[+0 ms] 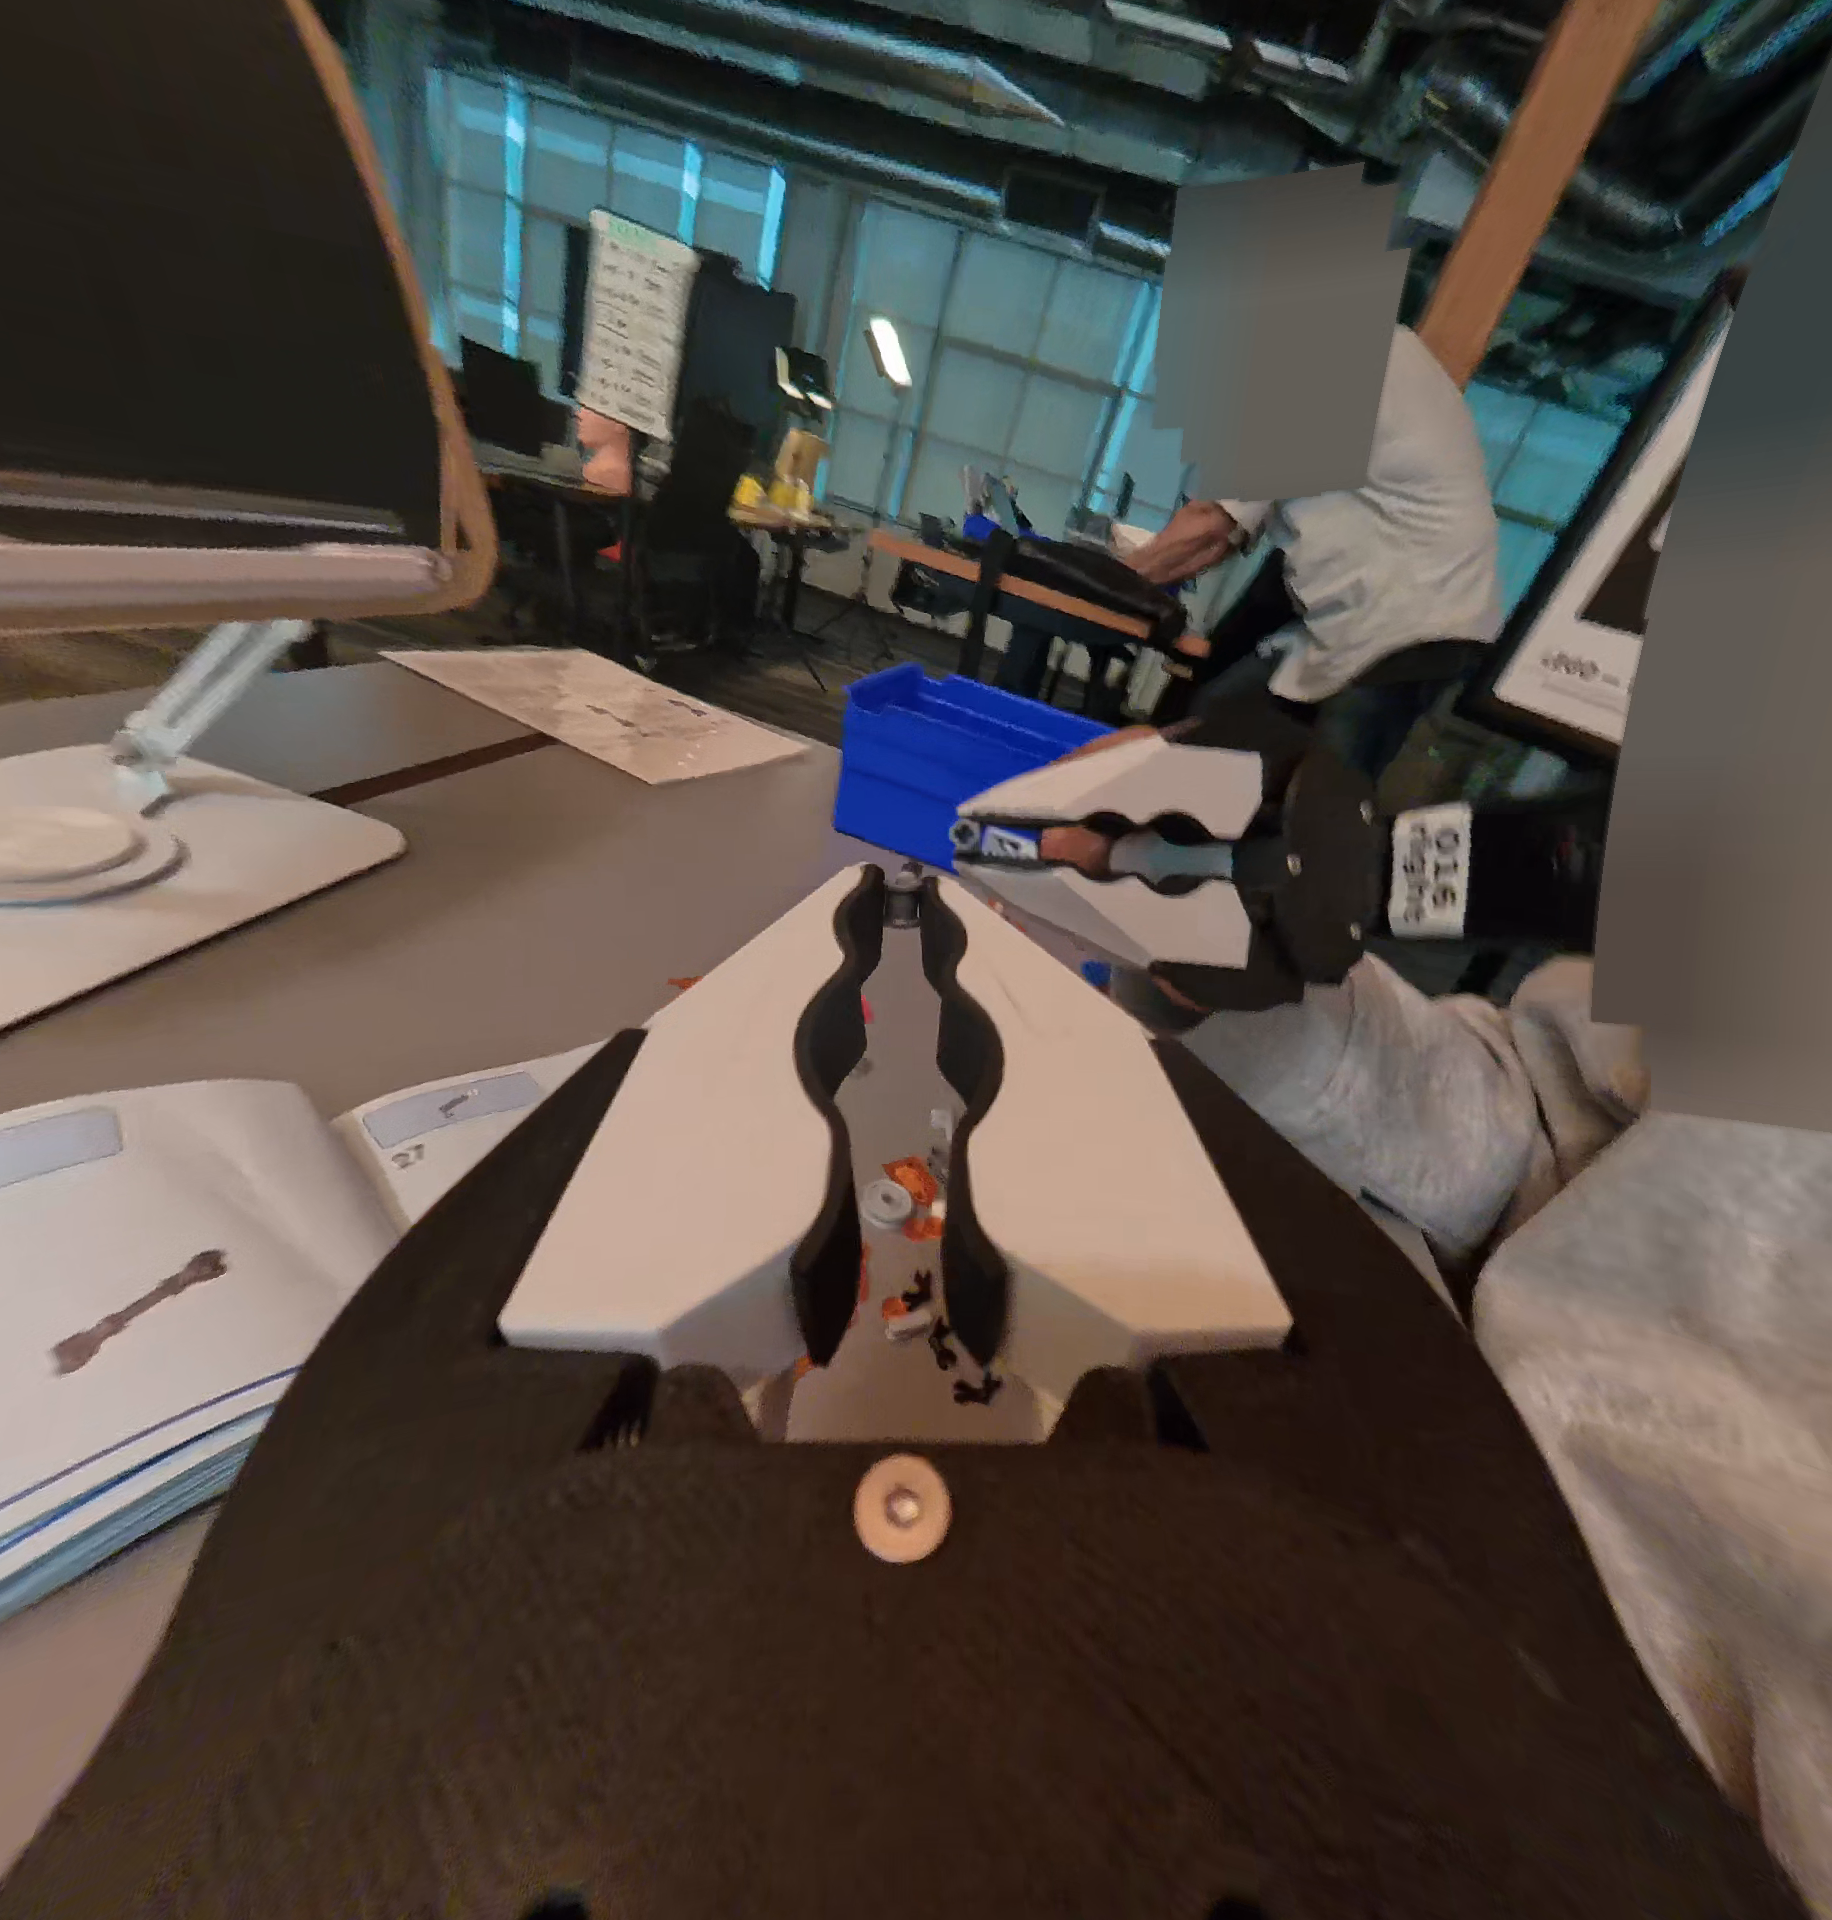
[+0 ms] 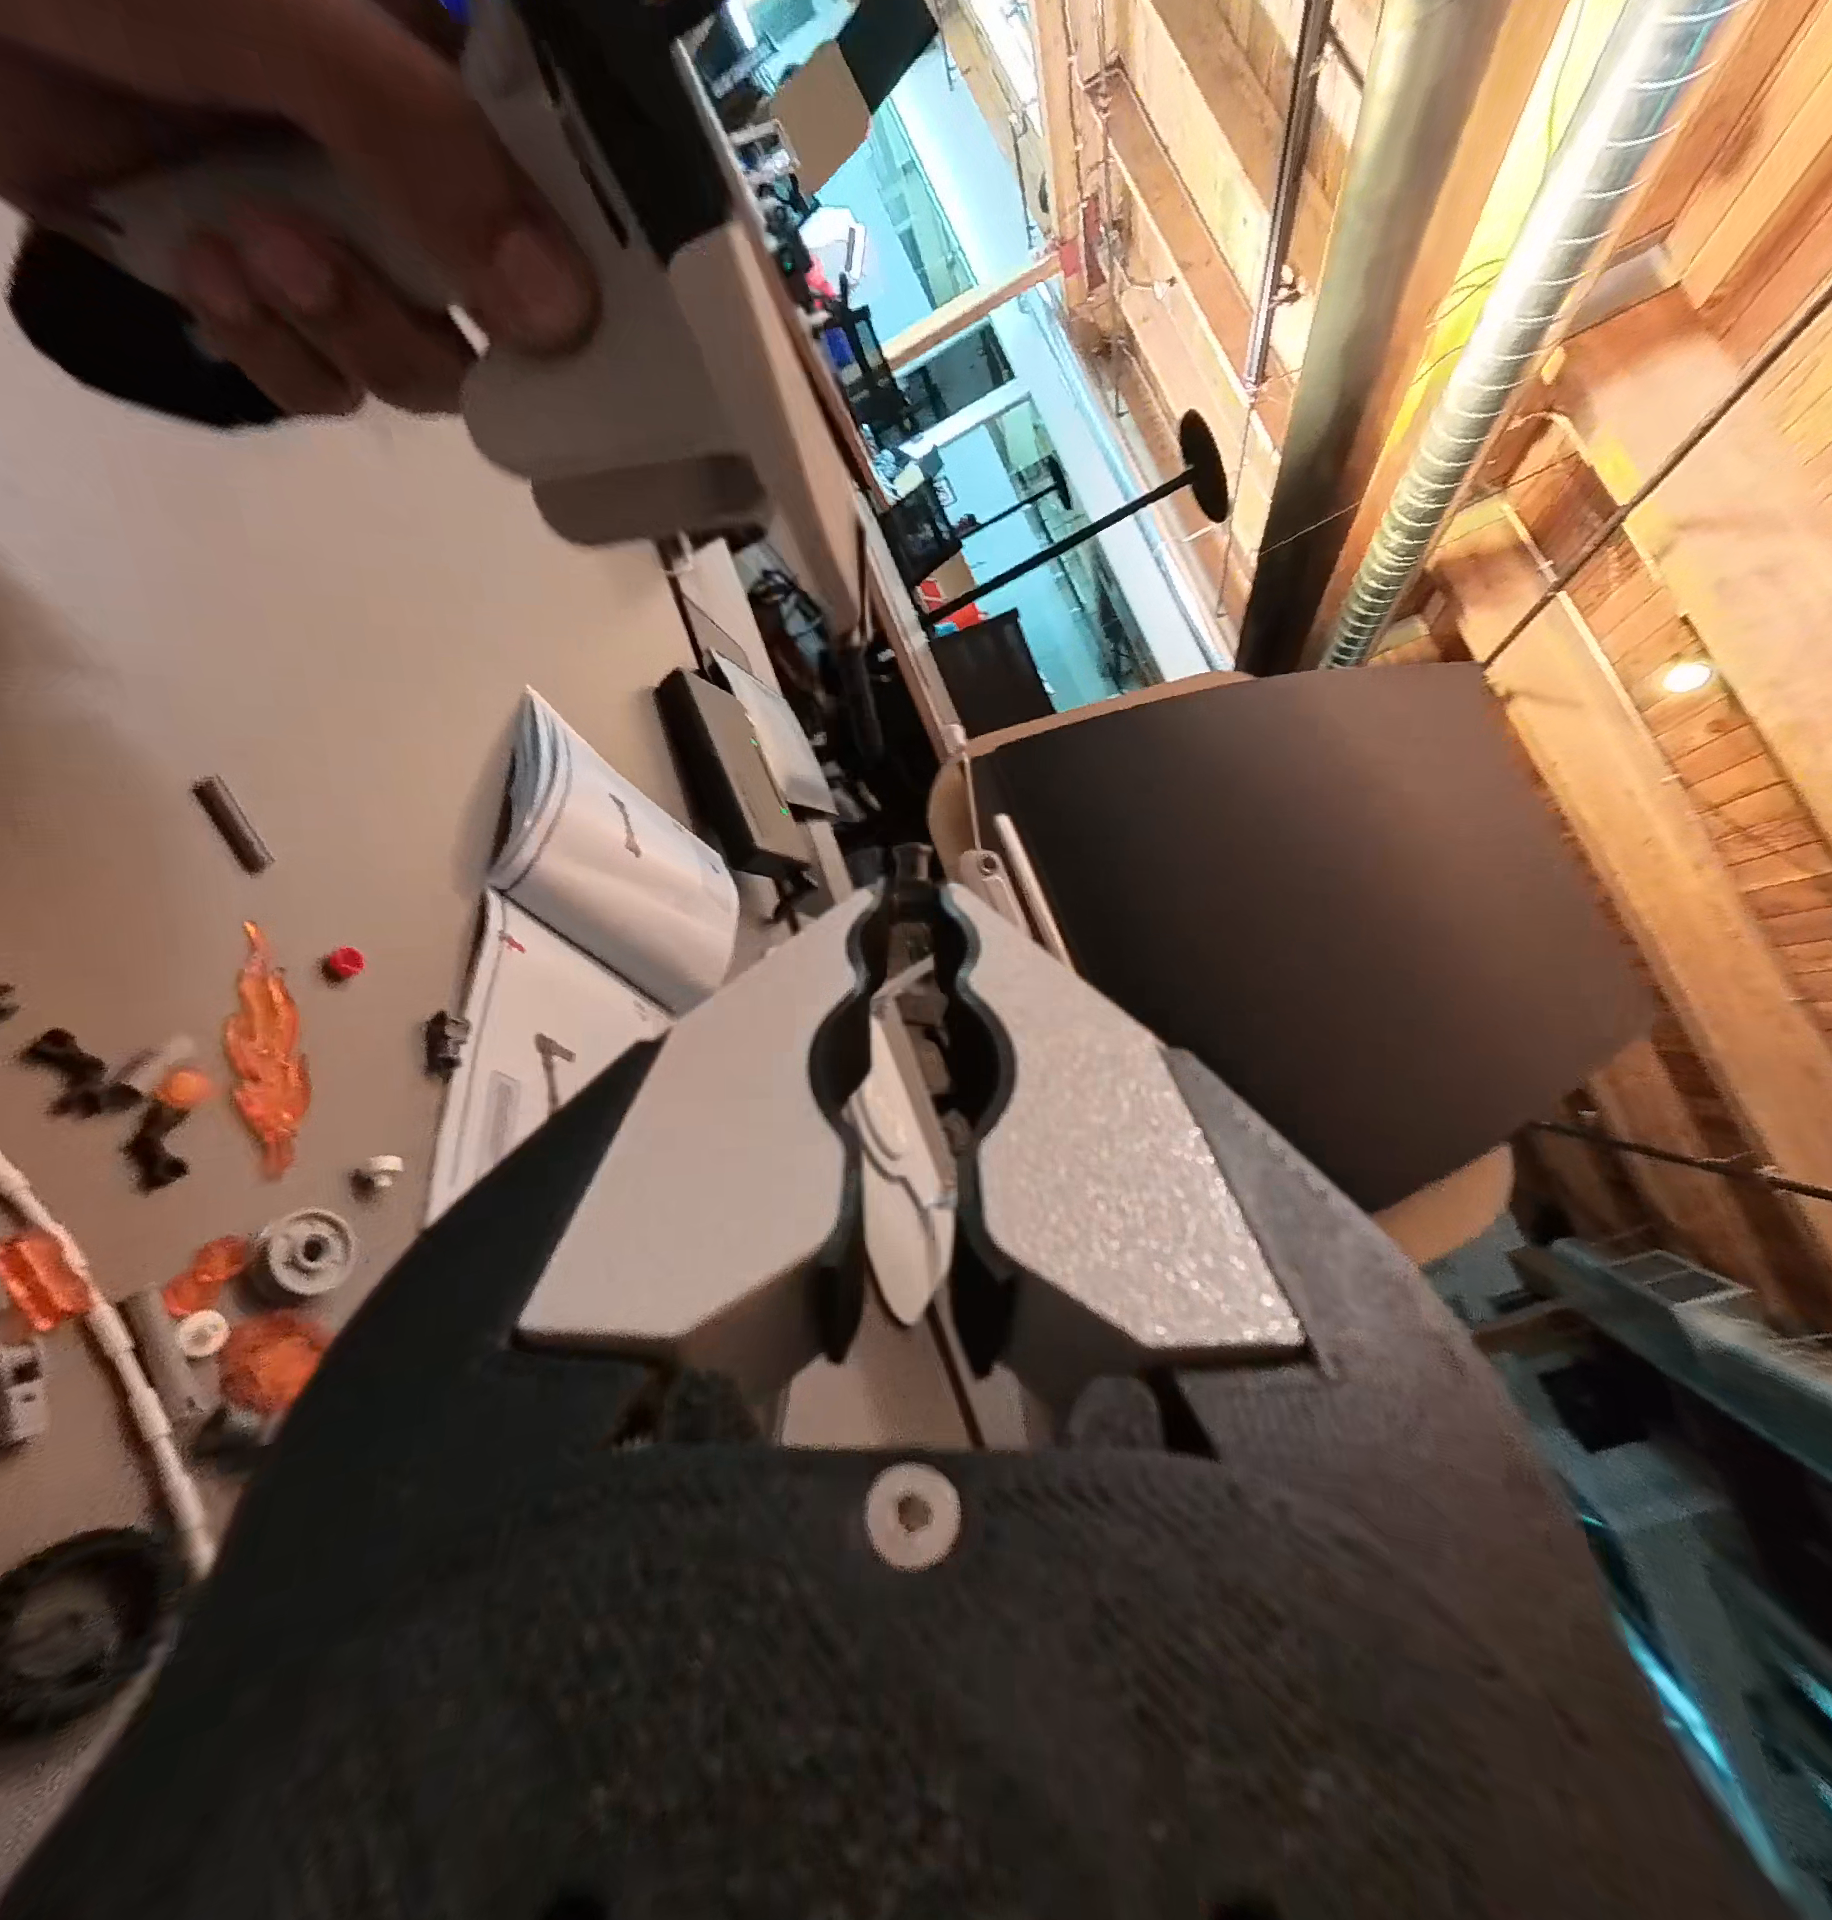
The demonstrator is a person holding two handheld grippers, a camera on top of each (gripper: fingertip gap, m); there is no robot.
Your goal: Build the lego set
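My left gripper (image 1: 901, 883) is shut on a small dark round piece (image 1: 904, 904) at its tips, held above the table. My right gripper (image 1: 983, 837) comes in from the right, just right of and above the left tips, shut on a small dark grey piece (image 1: 963, 831). In the right wrist view the right gripper (image 2: 910, 902) pinches that dark piece (image 2: 910, 868). Loose Lego parts lie on the grey table: an orange flame (image 2: 265, 1049), a grey wheel hub (image 2: 304, 1252), a black tyre (image 2: 50, 1642), a dark axle (image 2: 232, 823). The open instruction booklet (image 1: 164, 1247) lies at the left.
A blue bin (image 1: 922, 748) stands behind the grippers. A monitor (image 1: 164, 260) on a white stand base (image 1: 112, 862) fills the far left. A paper sheet (image 1: 600, 707) lies at the back. A person's grey sleeve (image 1: 1411, 1091) is at the right; a hand (image 2: 299, 208) shows top left. The grippers' ends are close to 5 centimetres from one another.
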